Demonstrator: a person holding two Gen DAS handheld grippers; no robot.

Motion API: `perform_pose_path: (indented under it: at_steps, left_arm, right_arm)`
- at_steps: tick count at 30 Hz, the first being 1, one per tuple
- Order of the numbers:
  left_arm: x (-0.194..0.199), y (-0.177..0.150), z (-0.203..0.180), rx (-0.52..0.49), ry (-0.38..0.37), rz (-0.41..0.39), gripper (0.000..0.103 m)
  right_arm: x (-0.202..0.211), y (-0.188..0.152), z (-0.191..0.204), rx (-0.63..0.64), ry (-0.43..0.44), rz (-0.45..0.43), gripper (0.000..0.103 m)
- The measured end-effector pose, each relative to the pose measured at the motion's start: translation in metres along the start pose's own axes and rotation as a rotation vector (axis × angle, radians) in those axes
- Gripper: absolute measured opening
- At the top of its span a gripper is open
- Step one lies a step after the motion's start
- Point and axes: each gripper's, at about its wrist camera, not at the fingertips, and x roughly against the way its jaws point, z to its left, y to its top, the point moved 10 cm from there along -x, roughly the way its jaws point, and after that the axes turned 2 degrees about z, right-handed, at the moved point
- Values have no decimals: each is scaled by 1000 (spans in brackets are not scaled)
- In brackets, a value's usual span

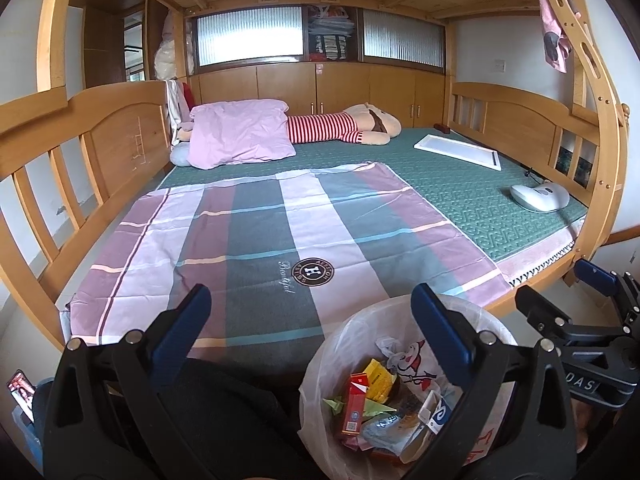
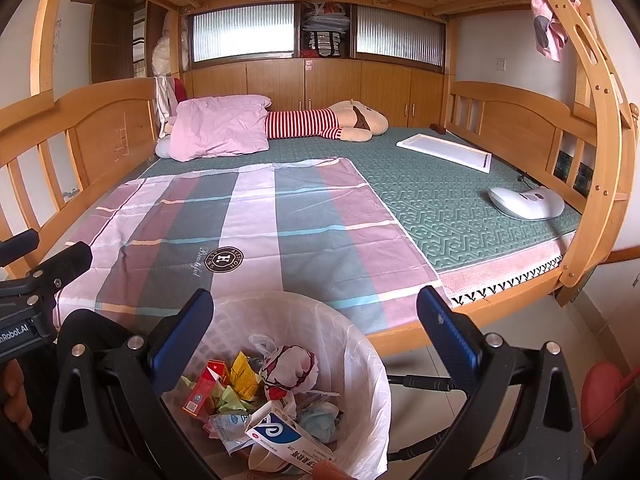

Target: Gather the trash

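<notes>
The left tool [image 1: 310,300] has its blue-padded fingers spread wide with nothing between them; the right tool [image 2: 320,304] is likewise spread and empty. Both hang above a round bin lined with a thin white plastic bag [image 2: 360,344], standing on the floor at the foot of the wooden bunk bed [image 2: 416,340]. The trash lies inside the bin: a red carton [image 2: 198,394], yellow wrappers [image 2: 244,376], a crumpled printed bag [image 2: 290,366] and a blue-and-white medicine box [image 2: 288,440]. Beyond it, a pink-and-grey checked sheet [image 1: 256,240] covers the green mattress [image 1: 460,184].
</notes>
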Motion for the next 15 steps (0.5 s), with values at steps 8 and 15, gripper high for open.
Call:
perform_pose_path:
  at_steps: [8,15]
  left_arm:
    - [0,-1,4,14,-1,-1,99]
    - [-2,-3,7,34,6,14,99]
  right_arm:
    - [-4,-3,-4,-9,-10,13,99]
    - [-4,-2,-4,-16,-9,14,99]
